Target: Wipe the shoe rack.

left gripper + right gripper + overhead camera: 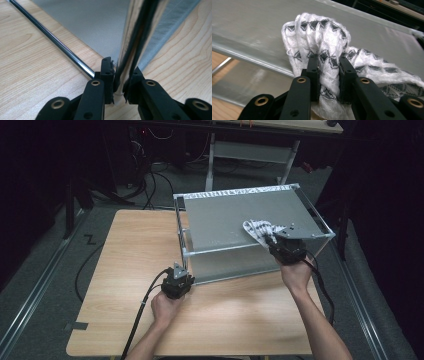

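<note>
Table: you are working at a light wooden table (125,285) that is filling the middle of the high view.
Rack: a grey metal shelf rack (225,215) is standing on the table's upper right part.
Rack's top shelf: a patterned white cloth (257,228) is lying on it, right of centre.

Dim room, light pooled on a pale wood-grain worktop (125,285). Grey floor (40,270) all round, metal rail (35,292) running along the left, black cables (150,182) trailing behind. Second table (280,127) on white legs at the back, darkness beyond.
</note>
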### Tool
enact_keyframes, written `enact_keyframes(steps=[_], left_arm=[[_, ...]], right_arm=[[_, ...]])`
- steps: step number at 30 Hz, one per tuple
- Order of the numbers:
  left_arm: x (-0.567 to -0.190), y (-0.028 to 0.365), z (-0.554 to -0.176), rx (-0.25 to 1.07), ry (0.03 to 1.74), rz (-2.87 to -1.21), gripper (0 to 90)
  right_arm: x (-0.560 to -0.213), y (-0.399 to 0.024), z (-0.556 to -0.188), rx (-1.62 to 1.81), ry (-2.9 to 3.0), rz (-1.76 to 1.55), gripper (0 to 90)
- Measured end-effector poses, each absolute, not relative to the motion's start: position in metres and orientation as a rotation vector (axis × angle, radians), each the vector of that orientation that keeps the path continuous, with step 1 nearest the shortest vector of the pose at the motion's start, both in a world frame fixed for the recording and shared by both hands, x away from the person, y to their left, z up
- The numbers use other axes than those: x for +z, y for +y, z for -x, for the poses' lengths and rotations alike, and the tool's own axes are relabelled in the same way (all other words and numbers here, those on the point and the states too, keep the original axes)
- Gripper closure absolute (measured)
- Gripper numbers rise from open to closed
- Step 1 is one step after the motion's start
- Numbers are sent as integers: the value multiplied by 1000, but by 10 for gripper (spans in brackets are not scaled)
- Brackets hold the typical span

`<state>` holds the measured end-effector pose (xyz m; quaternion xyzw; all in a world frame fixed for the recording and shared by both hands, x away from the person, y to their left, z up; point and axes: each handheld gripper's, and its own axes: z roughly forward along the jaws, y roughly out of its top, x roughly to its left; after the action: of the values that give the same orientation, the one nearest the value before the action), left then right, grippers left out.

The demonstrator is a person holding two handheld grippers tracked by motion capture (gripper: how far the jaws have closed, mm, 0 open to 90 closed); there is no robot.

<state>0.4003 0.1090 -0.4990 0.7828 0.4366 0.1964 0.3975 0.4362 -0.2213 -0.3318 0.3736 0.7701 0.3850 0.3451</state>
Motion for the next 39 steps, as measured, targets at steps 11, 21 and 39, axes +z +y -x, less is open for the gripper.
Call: enact_keyframes(steps=[11,21,39], left_arm=[[-500,106,-400,512,1107,-1973,797],[-502,103,-399,513,1112,-1947,795],[-503,103,-399,514,1113,-1946,794]], right_arm=[[-333,-188,-425,1060,2057,-876,753],[-335,-170,-421,1103,2090,-835,711],[-333,-135,-417,1166,2195,-765,720]])
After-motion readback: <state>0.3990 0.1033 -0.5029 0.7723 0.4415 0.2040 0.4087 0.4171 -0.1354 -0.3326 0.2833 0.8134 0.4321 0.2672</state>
